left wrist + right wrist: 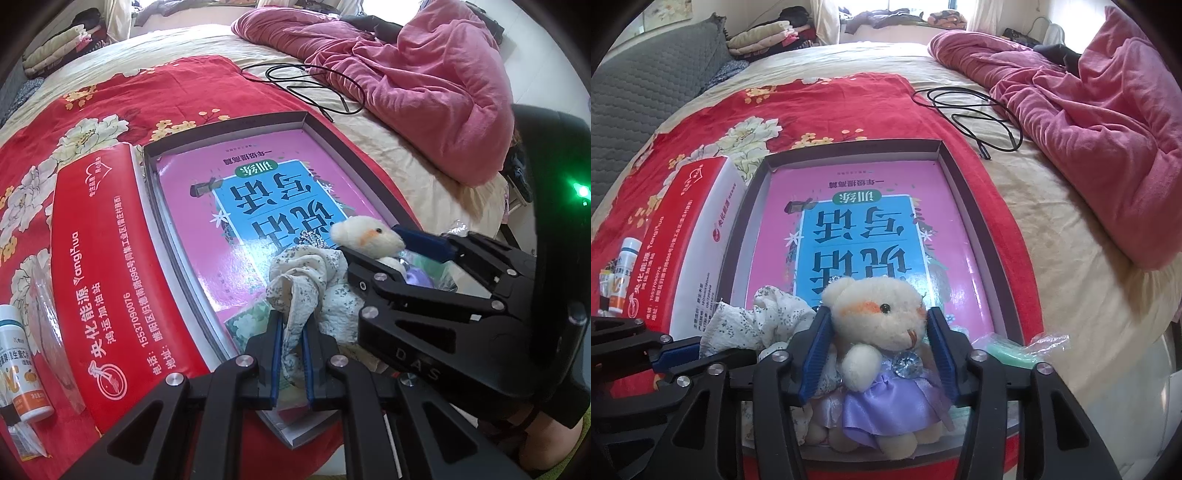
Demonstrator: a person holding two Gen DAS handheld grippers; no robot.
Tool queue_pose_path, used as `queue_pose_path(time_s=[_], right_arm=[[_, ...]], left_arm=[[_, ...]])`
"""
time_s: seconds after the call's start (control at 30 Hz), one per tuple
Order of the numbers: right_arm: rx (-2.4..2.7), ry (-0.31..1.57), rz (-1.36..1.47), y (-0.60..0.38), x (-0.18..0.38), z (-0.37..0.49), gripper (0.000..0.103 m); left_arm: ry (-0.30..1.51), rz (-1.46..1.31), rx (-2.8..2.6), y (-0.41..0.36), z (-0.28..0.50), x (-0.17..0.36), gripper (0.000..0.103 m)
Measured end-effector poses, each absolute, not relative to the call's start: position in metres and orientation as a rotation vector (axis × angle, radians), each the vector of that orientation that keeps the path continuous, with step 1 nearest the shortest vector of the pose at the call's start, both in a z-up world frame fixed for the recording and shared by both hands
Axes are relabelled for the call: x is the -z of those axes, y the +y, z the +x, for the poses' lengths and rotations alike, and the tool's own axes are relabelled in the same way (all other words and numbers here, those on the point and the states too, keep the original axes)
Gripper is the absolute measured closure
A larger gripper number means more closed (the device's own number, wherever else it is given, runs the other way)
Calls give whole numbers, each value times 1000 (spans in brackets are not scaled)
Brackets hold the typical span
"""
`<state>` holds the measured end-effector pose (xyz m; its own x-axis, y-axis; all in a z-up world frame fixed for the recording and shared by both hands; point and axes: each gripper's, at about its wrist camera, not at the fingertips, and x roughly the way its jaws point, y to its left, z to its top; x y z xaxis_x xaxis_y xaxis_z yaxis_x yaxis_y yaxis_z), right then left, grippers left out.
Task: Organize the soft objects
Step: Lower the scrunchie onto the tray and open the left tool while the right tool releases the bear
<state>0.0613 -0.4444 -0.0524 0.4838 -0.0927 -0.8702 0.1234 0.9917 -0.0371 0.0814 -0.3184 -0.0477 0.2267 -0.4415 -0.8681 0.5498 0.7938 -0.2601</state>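
The plush bear (875, 325), cream pile with orange cheek patches, a satin lilac dress and a faceted clear gem at the chest, sits upright at the near end of the shallow tray (982, 206), leaning on the book's near edge. The right gripper (881, 349) straddles its head: the jaws stand fairly wide, the blue ribbed pads (816, 350) close beside the fur on either side; whether they press on it cannot be told.

Just beside the bear lies the floral cloth (314, 280), thin crumpled cotton, off-white with small grey-green sprigs. The left gripper (293, 354) has its jaws narrowed onto a gathered fold of this cloth, pinched between the blue pads.

The tray is rectangular, with low grey walls and a red outer rim. It holds a glossy pink book (857, 229) with a blue panel, lying flat and filling most of the floor. A crinkled clear packet (1015, 349) with a pale green item rests at the tray's near right corner.

Alongside the tray's left wall stands a red printed carton (107, 280), long and boxy. Beyond it, a white bottle (18, 365) with orange label.

All rests on a red floral blanket (92, 103) over the bed. A black cable (975, 114) lies coiled near a rumpled pink quilt (1108, 122).
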Motion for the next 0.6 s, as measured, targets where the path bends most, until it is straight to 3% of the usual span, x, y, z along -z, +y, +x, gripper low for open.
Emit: queue_pose_path(time_s=[0.27, 0.43, 0.6], right_arm=[[156, 1028, 36, -451, 40, 58, 35], [171, 1007, 43, -455, 32, 54, 35], [195, 1001, 59, -461, 27, 50, 29]], left_arm=[[1140, 102, 675, -317, 83, 42, 88], [1127, 105, 670, -315, 85, 37, 67], [1119, 91, 669, -311, 87, 31, 56]])
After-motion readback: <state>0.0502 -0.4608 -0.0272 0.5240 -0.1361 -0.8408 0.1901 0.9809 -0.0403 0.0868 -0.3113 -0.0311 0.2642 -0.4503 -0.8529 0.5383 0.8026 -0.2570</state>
